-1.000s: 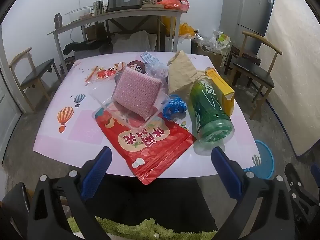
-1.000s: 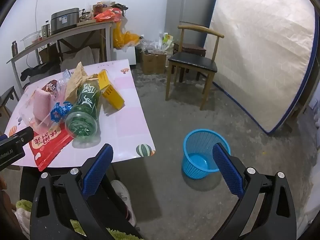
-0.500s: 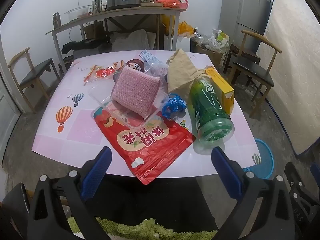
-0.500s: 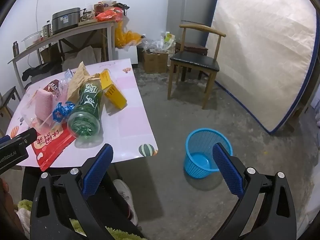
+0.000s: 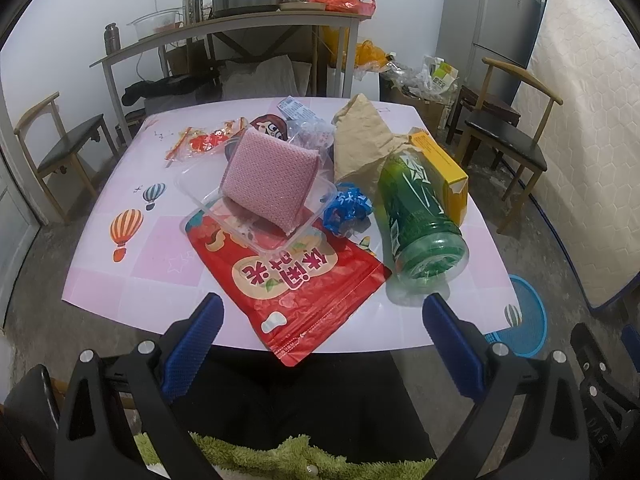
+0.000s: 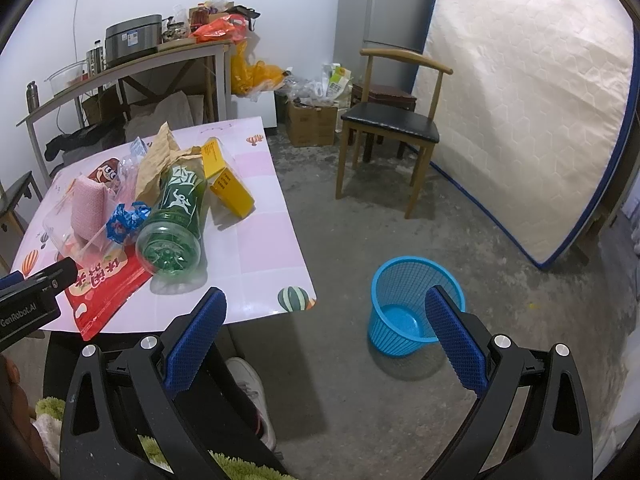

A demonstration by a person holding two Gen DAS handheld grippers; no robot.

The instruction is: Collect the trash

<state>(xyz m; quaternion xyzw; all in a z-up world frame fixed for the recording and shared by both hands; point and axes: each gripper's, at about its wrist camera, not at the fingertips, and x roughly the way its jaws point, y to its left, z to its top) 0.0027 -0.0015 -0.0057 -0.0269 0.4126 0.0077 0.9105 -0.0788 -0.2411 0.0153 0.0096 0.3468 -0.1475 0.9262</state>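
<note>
Trash lies on a pink table (image 5: 168,256): a red snack bag (image 5: 292,276), a clear tray (image 5: 208,208) holding a pink sponge (image 5: 268,176), a blue wrapper (image 5: 346,206), a green bottle (image 5: 416,216) on its side, a yellow box (image 5: 442,168) and brown paper (image 5: 360,136). My left gripper (image 5: 322,344) is open and empty, just short of the table's near edge. My right gripper (image 6: 326,332) is open and empty, above the floor between the table corner and a blue basket (image 6: 412,304).
A wooden chair (image 6: 388,120) stands right of the table, another (image 5: 60,156) at its left. A mattress (image 6: 532,112) leans on the right wall. A cluttered shelf table (image 5: 224,28) and a fridge (image 6: 392,4) stand behind. A shoe (image 6: 252,392) shows under the right gripper.
Both grippers have drifted slightly closer to the table; both stay open and empty. Nothing on the table has moved.
</note>
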